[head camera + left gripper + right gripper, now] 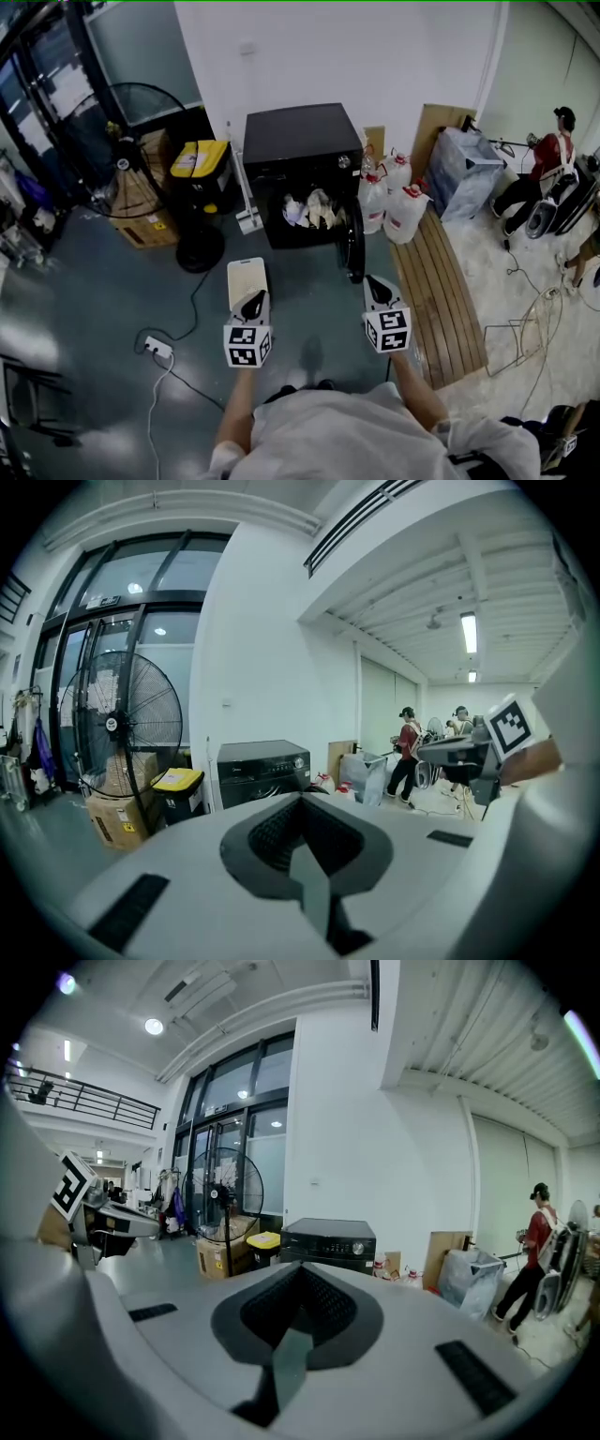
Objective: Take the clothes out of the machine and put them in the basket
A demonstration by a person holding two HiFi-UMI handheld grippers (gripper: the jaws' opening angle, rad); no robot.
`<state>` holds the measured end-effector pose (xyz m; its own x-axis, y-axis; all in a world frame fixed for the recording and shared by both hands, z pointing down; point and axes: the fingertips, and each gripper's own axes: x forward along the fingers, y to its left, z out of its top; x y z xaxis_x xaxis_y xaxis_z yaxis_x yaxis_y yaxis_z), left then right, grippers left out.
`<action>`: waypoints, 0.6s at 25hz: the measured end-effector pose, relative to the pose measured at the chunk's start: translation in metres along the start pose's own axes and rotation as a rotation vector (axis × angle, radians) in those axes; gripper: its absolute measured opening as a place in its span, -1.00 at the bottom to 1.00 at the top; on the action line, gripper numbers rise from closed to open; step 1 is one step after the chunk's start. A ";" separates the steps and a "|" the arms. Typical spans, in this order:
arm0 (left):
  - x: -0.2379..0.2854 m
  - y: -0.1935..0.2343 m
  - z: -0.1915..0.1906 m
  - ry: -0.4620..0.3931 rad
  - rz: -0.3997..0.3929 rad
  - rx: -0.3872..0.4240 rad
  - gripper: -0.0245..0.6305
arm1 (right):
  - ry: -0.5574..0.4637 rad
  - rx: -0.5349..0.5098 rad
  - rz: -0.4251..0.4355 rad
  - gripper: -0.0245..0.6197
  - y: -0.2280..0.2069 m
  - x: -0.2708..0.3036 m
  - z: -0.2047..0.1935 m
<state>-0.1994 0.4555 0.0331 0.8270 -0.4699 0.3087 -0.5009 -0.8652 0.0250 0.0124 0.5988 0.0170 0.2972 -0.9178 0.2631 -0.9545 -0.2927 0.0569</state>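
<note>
Against the white wall, a boxy black front-loading washing machine (300, 141) stands with its round door (354, 251) swung open to the right. A crumpled heap of pale clothes (314, 211) lies inside the drum opening. On the glossy grey floor (94, 281) in front of the machine, slightly to the left, sits a pale rectangular plastic basket (247, 275). It lies just beyond the left gripper (251, 303). The right gripper (379, 289) is level with the left one and well apart from it, near the edge of a slatted wooden pallet (441, 300). Both grippers point toward the machine and a little downward. Each gripper's dark ribbed fingers are pressed together at the tip, with nothing between them. Clear plastic jugs with red caps (398, 202) cluster at the machine's right side. A black wire-caged fan (122, 141) and a yellow-lidded bin (200, 161) stand to its left.
</note>
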 end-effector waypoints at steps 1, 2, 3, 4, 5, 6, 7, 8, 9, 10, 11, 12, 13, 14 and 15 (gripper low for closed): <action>0.002 -0.001 0.000 0.000 0.001 0.000 -0.87 | 0.003 -0.001 0.004 -0.85 -0.002 0.001 -0.001; 0.004 -0.001 0.001 0.000 0.003 -0.001 -0.87 | 0.007 -0.001 0.007 -0.85 -0.004 0.003 -0.002; 0.007 -0.001 0.002 0.001 0.006 -0.001 -0.87 | 0.010 0.000 0.009 -0.85 -0.007 0.005 -0.003; 0.010 0.000 0.003 0.001 0.010 -0.001 -0.87 | 0.013 0.000 0.011 -0.85 -0.009 0.009 -0.003; 0.012 0.002 0.004 0.003 0.013 -0.002 -0.87 | 0.016 0.001 0.013 -0.85 -0.010 0.012 -0.002; 0.015 0.004 0.004 0.004 0.017 -0.004 -0.87 | 0.018 0.001 0.016 -0.85 -0.011 0.016 -0.002; 0.017 0.006 0.005 0.006 0.021 -0.006 -0.87 | 0.019 0.002 0.022 -0.85 -0.011 0.020 -0.002; 0.020 0.008 0.005 0.009 0.023 -0.006 -0.87 | 0.020 0.002 0.028 -0.85 -0.011 0.025 -0.002; 0.023 0.010 0.004 0.013 0.026 -0.006 -0.87 | 0.020 0.002 0.035 -0.85 -0.011 0.030 -0.002; 0.027 0.012 0.003 0.018 0.028 -0.007 -0.87 | 0.021 0.000 0.041 -0.85 -0.011 0.035 -0.003; 0.031 0.015 0.002 0.021 0.031 -0.009 -0.87 | 0.022 -0.002 0.046 -0.85 -0.011 0.042 -0.002; 0.036 0.018 0.002 0.023 0.033 -0.013 -0.87 | 0.022 -0.006 0.051 -0.85 -0.011 0.049 -0.001; 0.040 0.022 0.002 0.024 0.036 -0.017 -0.87 | 0.023 -0.011 0.056 -0.85 -0.011 0.055 0.000; 0.044 0.025 0.001 0.024 0.037 -0.021 -0.87 | 0.026 -0.015 0.059 -0.85 -0.009 0.061 0.000; 0.047 0.028 0.000 0.025 0.038 -0.023 -0.87 | 0.031 -0.019 0.062 -0.85 -0.008 0.065 -0.001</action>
<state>-0.1744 0.4091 0.0482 0.8011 -0.4974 0.3331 -0.5376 -0.8424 0.0351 0.0394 0.5415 0.0349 0.2369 -0.9253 0.2962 -0.9714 -0.2302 0.0578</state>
